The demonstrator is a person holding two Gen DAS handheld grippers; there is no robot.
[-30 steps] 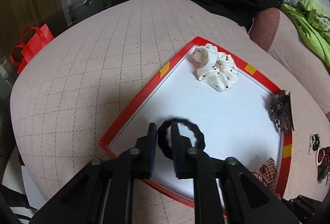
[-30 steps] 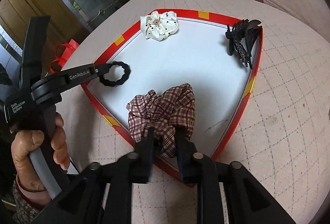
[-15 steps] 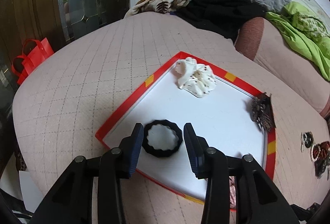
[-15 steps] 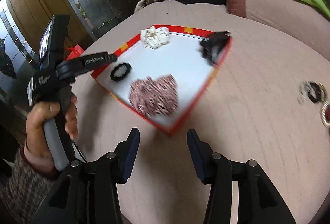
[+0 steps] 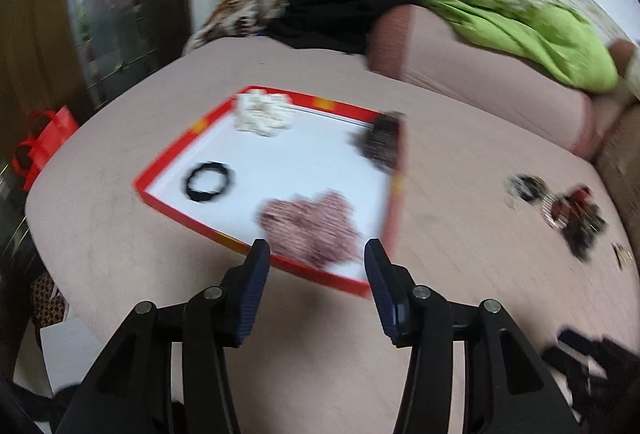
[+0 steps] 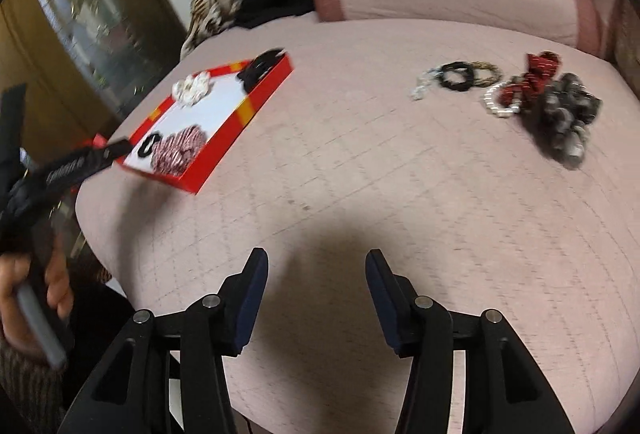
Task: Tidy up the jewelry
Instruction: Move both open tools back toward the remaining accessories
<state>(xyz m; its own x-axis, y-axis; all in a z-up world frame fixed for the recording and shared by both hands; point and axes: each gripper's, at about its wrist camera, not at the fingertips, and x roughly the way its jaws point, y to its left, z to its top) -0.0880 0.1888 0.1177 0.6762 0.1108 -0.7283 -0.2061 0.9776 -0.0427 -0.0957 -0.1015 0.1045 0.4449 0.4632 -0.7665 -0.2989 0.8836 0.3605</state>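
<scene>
A red-rimmed white tray [image 5: 168, 164] [image 6: 267, 90] lies on the pink quilted surface. In it lie a black ring hair tie [image 5: 209, 181] [image 6: 147, 146], a plaid scrunchie [image 5: 312, 226] [image 6: 178, 153], a white dotted scrunchie [image 5: 262, 112] [image 6: 193, 90] and a dark hair claw [image 5: 380, 142] [image 6: 260, 68]. Loose bracelets and hair ties [image 5: 560, 210] [image 6: 532, 94] lie in a pile to the right. My left gripper [image 5: 316, 266] is open and empty, just before the tray's near rim. My right gripper [image 6: 316, 278] is open and empty, above bare quilt.
The left gripper's body and the hand [image 6: 44, 274] holding it show at the left of the right wrist view. A pink bolster [image 5: 480, 62] and green cloth [image 5: 520, 18] lie at the back. A red bag [image 5: 44, 142] sits off the left edge.
Both grippers let go of their items, opened wide and pulled back from the tray. The black hair tie and plaid scrunchie now lie in the tray. The right gripper swung right.
</scene>
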